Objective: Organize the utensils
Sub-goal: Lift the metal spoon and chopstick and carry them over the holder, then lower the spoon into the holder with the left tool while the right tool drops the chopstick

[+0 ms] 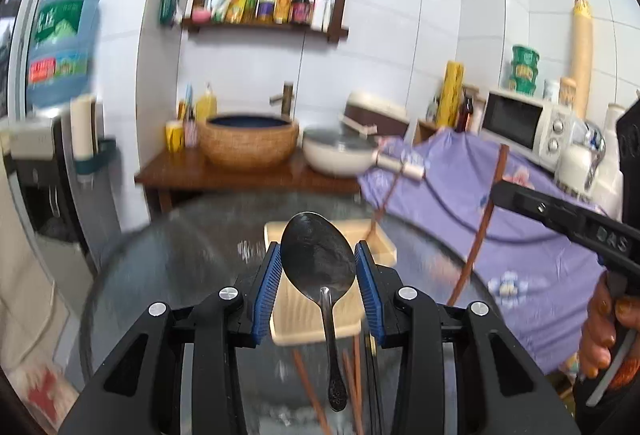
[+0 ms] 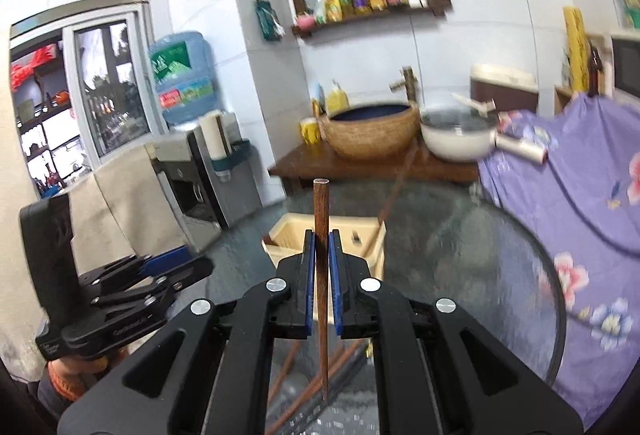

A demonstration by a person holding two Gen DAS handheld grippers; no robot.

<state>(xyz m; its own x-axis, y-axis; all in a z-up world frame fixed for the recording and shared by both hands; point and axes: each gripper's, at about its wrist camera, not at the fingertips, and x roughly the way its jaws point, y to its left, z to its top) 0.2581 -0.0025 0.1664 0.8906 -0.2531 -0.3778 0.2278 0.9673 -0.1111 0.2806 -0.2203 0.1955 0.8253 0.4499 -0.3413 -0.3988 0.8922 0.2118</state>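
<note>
My left gripper (image 1: pixel 318 255) is shut on a metal spoon (image 1: pixel 316 247), its blue pads pressing the bowl's two sides while the handle hangs down toward me. Beneath it stands a cream utensil box (image 1: pixel 380 241) on the glass table. My right gripper (image 2: pixel 321 239) is shut on a brown chopstick (image 2: pixel 321 207), held upright above the same box (image 2: pixel 348 235). Another chopstick (image 2: pixel 394 191) leans out of that box. A few loose chopsticks (image 2: pixel 288 367) lie on the glass below. In the left wrist view, the right gripper (image 1: pixel 500 191) is at the right with its chopstick (image 1: pixel 482 231).
The round glass table (image 2: pixel 460 243) butts against furniture draped in purple floral cloth (image 2: pixel 580 195) on the right. Behind it a wooden counter (image 1: pixel 224 175) carries a woven basin and a white pan (image 1: pixel 340 157). A water dispenser (image 2: pixel 188 163) stands left. A hand holds the right gripper's handle (image 1: pixel 600 319).
</note>
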